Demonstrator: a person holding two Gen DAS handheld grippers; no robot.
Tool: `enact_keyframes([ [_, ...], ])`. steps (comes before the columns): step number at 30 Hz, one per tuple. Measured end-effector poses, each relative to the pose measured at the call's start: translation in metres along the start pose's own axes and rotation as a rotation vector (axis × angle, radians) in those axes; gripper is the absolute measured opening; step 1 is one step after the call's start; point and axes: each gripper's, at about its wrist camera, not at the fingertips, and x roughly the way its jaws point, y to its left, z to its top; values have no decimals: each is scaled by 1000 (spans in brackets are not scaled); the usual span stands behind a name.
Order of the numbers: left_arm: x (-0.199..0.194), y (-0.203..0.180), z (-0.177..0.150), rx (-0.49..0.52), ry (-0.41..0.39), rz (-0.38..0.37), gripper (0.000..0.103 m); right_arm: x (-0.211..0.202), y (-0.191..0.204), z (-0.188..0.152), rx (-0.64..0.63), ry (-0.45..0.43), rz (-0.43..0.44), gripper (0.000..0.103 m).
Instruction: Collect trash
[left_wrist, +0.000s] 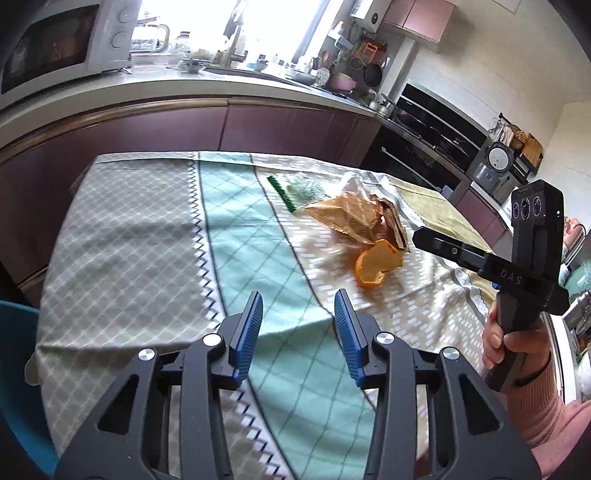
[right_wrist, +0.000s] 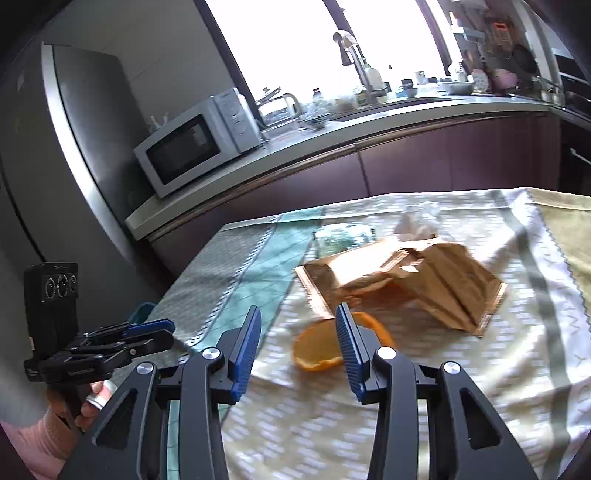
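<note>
An orange peel (left_wrist: 376, 267) lies on the patterned tablecloth (left_wrist: 147, 229), next to a crumpled brown paper bag (left_wrist: 354, 218), a white tissue (left_wrist: 354, 182) and a clear wrapper with a green strip (left_wrist: 291, 192). My left gripper (left_wrist: 298, 317) is open and empty above the cloth, short of the trash. My right gripper (right_wrist: 298, 332) is open and empty, hovering just before the orange peel (right_wrist: 317, 350); the brown bag (right_wrist: 406, 273) lies behind it. The right gripper's body also shows in the left wrist view (left_wrist: 491, 266), and the left gripper shows in the right wrist view (right_wrist: 147, 332).
A kitchen counter (left_wrist: 221, 85) with a microwave (left_wrist: 55, 44), sink and dishes runs behind the table. An oven (left_wrist: 424, 147) stands at right. A fridge (right_wrist: 55, 166) stands at left. A teal chair (left_wrist: 18, 350) sits by the table's near-left edge.
</note>
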Motion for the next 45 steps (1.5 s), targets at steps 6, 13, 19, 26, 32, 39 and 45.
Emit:
enact_keyframes([
  [6, 55, -20, 30, -12, 56, -53, 46, 8, -49, 7, 29, -2, -128, 52],
  [13, 107, -28, 51, -39, 123, -81, 51, 36, -66, 15, -40, 72, -237, 65],
  [19, 138, -26, 62, -75, 165, -101, 56, 54, -65, 14, -110, 128, -303, 67],
  [26, 166, -19, 76, -172, 196, -198, 59, 62, -63, 18, -155, 145, -315, 60],
  [32, 184, -14, 80, -229, 217, -245, 43, 60, -66, 19, -149, 155, -280, 37],
  [39, 189, -10, 79, -253, 212, -275, 3, 51, -66, 15, -132, 149, -231, 7],
  [45, 170, -12, 79, -224, 168, -266, 2, 35, -68, 17, -89, 102, -197, 3],
])
